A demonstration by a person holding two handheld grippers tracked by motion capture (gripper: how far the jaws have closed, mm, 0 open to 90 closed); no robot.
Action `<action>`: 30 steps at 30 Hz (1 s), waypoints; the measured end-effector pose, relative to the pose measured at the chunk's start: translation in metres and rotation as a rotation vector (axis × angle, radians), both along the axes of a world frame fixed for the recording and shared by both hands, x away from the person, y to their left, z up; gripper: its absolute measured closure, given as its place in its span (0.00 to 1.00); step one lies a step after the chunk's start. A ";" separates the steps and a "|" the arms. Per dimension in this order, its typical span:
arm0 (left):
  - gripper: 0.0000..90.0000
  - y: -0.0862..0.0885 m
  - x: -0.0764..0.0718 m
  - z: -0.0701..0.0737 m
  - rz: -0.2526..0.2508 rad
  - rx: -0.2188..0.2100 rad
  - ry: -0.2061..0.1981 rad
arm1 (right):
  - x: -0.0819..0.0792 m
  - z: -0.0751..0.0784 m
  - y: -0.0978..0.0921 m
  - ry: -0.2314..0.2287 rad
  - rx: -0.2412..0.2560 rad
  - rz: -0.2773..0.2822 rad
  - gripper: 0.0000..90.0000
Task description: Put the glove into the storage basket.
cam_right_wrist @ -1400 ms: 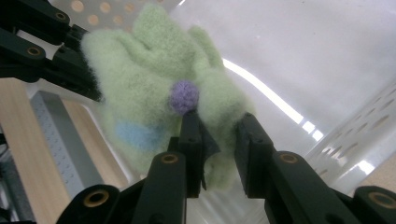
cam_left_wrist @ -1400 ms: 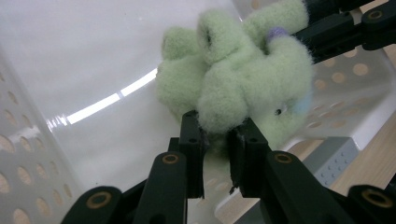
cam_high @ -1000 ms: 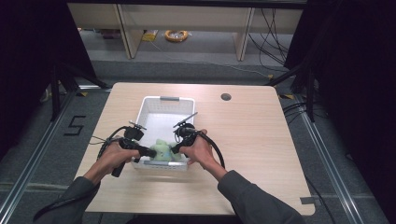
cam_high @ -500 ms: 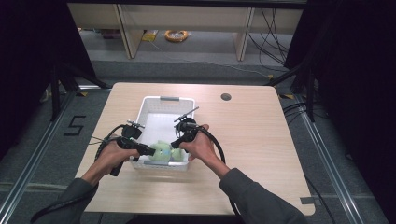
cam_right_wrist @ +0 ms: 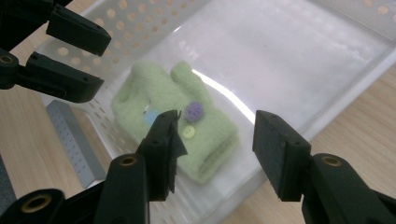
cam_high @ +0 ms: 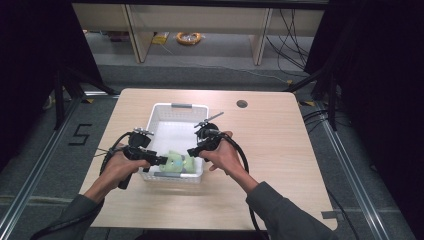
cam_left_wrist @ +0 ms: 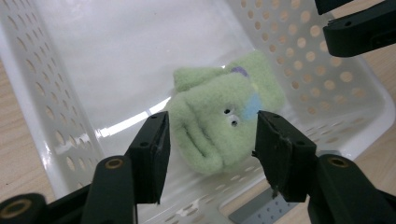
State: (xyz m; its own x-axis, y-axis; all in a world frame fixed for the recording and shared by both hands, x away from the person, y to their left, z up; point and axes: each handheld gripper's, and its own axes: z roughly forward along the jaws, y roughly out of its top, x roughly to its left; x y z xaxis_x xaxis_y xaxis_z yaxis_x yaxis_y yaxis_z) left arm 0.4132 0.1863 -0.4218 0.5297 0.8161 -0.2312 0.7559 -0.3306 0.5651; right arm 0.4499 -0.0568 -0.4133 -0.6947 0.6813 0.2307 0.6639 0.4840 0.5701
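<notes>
A light-green plush toy [cam_high: 175, 161] with small eyes, a purple pom-pom and a yellow button lies in the near end of a white perforated basket [cam_high: 150, 122]. My left gripper [cam_high: 162, 160] hovers at the toy's left, and my right gripper [cam_high: 192, 152] at its right. In the left gripper view the toy [cam_left_wrist: 219, 126] sits beyond the open left gripper [cam_left_wrist: 212, 144], untouched by its jaws. In the right gripper view the open right gripper [cam_right_wrist: 215, 140] hangs over the toy [cam_right_wrist: 140, 98], with the left gripper [cam_right_wrist: 70, 51] at the top left.
The basket stands mid-table with a grey handle plate [cam_high: 181, 105] on its far rim. A round cable hole [cam_high: 242, 104] lies at the far right of the wooden tabletop [cam_high: 280, 150]. Bare wood spreads right of the basket. Cables trail from both grippers.
Both hands have shifted only slightly around the basket's near end. The toy stays in the same part of the basket.
</notes>
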 end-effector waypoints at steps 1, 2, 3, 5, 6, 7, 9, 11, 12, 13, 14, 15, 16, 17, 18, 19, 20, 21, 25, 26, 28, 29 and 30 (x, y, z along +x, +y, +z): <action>0.49 0.000 -0.001 0.001 0.002 -0.005 -0.006 | -0.001 0.002 -0.003 0.010 0.003 -0.004 0.57; 0.48 0.000 -0.002 0.001 0.007 -0.009 -0.010 | -0.002 0.002 -0.005 0.000 -0.003 -0.016 0.57; 0.47 -0.001 -0.003 0.002 0.011 -0.012 -0.016 | -0.002 0.004 -0.007 0.003 0.002 -0.016 0.56; 0.46 -0.002 -0.007 0.005 0.019 -0.016 -0.028 | -0.003 0.005 -0.013 -0.030 0.037 0.020 0.55; 0.45 -0.002 -0.008 0.006 0.024 -0.032 -0.034 | -0.005 0.006 -0.017 -0.034 0.045 0.014 0.55; 0.45 -0.003 -0.010 0.007 0.035 -0.044 -0.040 | -0.007 0.008 -0.019 -0.006 0.034 -0.015 0.55; 0.43 -0.005 -0.015 0.011 0.015 -0.060 -0.055 | -0.009 0.009 -0.025 -0.018 0.054 -0.007 0.55; 0.43 -0.008 -0.021 0.014 0.013 -0.089 -0.073 | -0.013 0.010 -0.031 -0.024 0.076 -0.011 0.54; 0.42 -0.010 -0.024 0.015 0.002 -0.094 -0.073 | -0.015 0.011 -0.036 -0.029 0.085 -0.008 0.54; 0.41 -0.012 -0.027 0.016 -0.004 -0.103 -0.072 | -0.016 0.011 -0.039 -0.038 0.090 -0.010 0.53; 0.40 -0.013 -0.030 0.017 -0.015 -0.113 -0.076 | -0.016 0.012 -0.044 -0.054 0.094 -0.001 0.52; 0.40 -0.015 -0.033 0.017 -0.019 -0.124 -0.082 | -0.018 0.012 -0.047 -0.049 0.107 -0.007 0.51; 0.40 -0.016 -0.036 0.018 -0.026 -0.126 -0.087 | -0.019 0.012 -0.050 -0.055 0.106 -0.007 0.51; 0.39 -0.017 -0.039 0.018 -0.033 -0.133 -0.091 | -0.020 0.012 -0.054 -0.061 0.108 -0.001 0.51; 0.39 -0.019 -0.042 0.018 -0.031 -0.139 -0.099 | -0.022 0.012 -0.057 -0.055 0.117 -0.008 0.50; 0.38 -0.020 -0.044 0.018 -0.045 -0.137 -0.098 | -0.023 0.013 -0.062 -0.064 0.119 -0.014 0.49; 0.38 -0.021 -0.046 0.018 -0.051 -0.145 -0.099 | -0.025 0.013 -0.065 -0.070 0.126 -0.018 0.48; 0.37 -0.023 -0.049 0.018 -0.053 -0.152 -0.100 | -0.025 0.013 -0.070 -0.087 0.124 -0.012 0.46; 0.36 -0.032 -0.061 0.017 -0.057 -0.199 -0.105 | -0.032 0.015 -0.084 -0.105 0.150 -0.024 0.44; 0.35 -0.032 -0.063 0.017 -0.065 -0.201 -0.109 | -0.034 0.015 -0.088 -0.108 0.158 -0.027 0.44; 0.34 -0.033 -0.067 0.018 -0.085 -0.209 -0.122 | -0.035 0.014 -0.094 -0.112 0.168 -0.027 0.43; 0.33 -0.036 -0.069 0.018 -0.072 -0.225 -0.128 | -0.036 0.014 -0.097 -0.111 0.172 -0.027 0.43; 0.32 -0.035 -0.071 0.019 -0.091 -0.213 -0.127 | -0.037 0.014 -0.100 -0.112 0.177 -0.027 0.43</action>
